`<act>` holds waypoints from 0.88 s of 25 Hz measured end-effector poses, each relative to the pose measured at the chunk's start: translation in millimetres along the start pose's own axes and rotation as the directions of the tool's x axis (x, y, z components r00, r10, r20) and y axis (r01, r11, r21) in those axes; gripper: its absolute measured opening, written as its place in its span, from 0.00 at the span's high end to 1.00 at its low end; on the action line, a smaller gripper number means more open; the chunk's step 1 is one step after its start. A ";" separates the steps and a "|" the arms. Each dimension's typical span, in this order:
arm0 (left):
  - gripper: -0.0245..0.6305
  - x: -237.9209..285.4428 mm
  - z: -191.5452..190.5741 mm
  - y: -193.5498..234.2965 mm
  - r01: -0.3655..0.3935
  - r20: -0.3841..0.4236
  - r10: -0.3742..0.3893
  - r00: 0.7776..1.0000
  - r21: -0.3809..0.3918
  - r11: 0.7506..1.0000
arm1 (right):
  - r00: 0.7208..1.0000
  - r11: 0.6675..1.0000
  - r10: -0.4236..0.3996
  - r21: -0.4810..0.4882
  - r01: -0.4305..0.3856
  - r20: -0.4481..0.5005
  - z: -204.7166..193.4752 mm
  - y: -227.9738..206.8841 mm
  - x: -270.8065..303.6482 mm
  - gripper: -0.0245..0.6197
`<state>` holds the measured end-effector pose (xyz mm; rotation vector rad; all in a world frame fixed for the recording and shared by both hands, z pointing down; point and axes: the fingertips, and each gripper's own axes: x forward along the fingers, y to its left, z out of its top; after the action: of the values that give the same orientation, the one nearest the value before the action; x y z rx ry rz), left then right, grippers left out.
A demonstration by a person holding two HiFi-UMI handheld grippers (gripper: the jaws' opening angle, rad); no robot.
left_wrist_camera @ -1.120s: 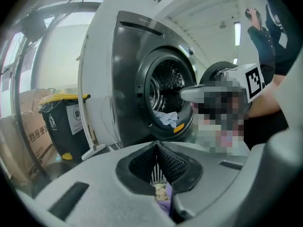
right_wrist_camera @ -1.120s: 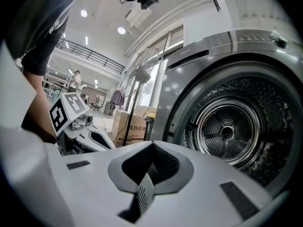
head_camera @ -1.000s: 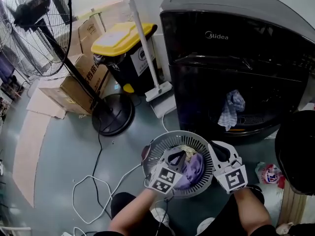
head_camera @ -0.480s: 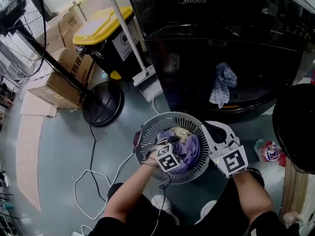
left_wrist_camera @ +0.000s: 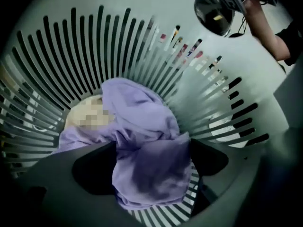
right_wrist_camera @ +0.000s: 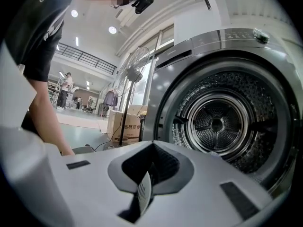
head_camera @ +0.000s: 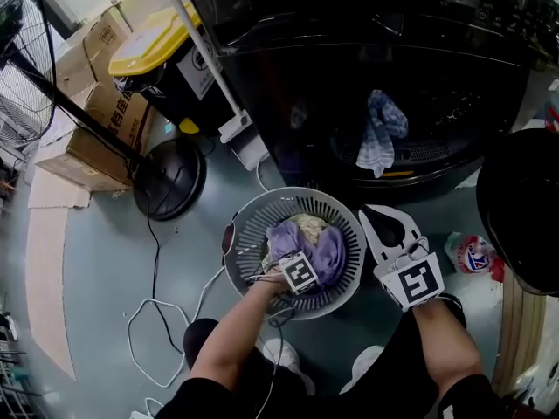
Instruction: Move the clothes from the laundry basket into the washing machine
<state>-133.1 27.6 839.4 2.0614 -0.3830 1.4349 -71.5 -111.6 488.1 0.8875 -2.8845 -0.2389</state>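
A grey slatted laundry basket stands on the floor before the dark washing machine. A lilac garment lies in it over a cream one. My left gripper points steeply down into the basket. Its jaws have just been opening and stand wide apart either side of the lilac garment, with the basket's wall behind. To the right of the basket my right gripper is held level, shut and empty, facing the drum. A blue checked cloth hangs at the drum's mouth.
The round black washer door stands open at the right, with a detergent bag on the floor below it. At left are a fan base, a yellow-lidded bin, cardboard boxes and a white cable.
My left gripper has dropped and tilted nose-down into the basket, and its jaws have gone from shut to wide apart. The right gripper has barely shifted. The head view has moved toward the washer.
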 end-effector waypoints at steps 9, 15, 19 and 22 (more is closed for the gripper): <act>0.24 56.8 -28.1 3.1 0.043 -0.200 -0.036 0.979 0.030 0.999 | 0.999 1.000 -0.019 0.017 0.020 -0.041 -21.5 -7.1 -11.6 0.95; 0.24 77.6 -34.7 14.5 0.033 -0.286 -0.006 0.958 0.090 0.995 | 0.998 0.998 -0.052 0.030 0.053 -0.033 -27.4 -18.3 -24.7 0.95; 0.39 72.3 -26.6 20.3 -0.013 -0.265 0.058 0.962 0.167 0.986 | 0.996 0.995 -0.068 0.065 0.072 -0.056 -37.1 -23.1 -32.3 0.95; 0.74 62.2 -19.7 20.5 -0.047 -0.231 0.089 0.969 0.185 0.982 | 0.994 0.992 -0.071 0.097 0.079 -0.081 -43.7 -24.1 -34.5 0.95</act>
<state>-135.6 29.7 907.8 1.9963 -0.2355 1.7935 -23.2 -116.8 524.5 0.9994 -2.8162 -0.0643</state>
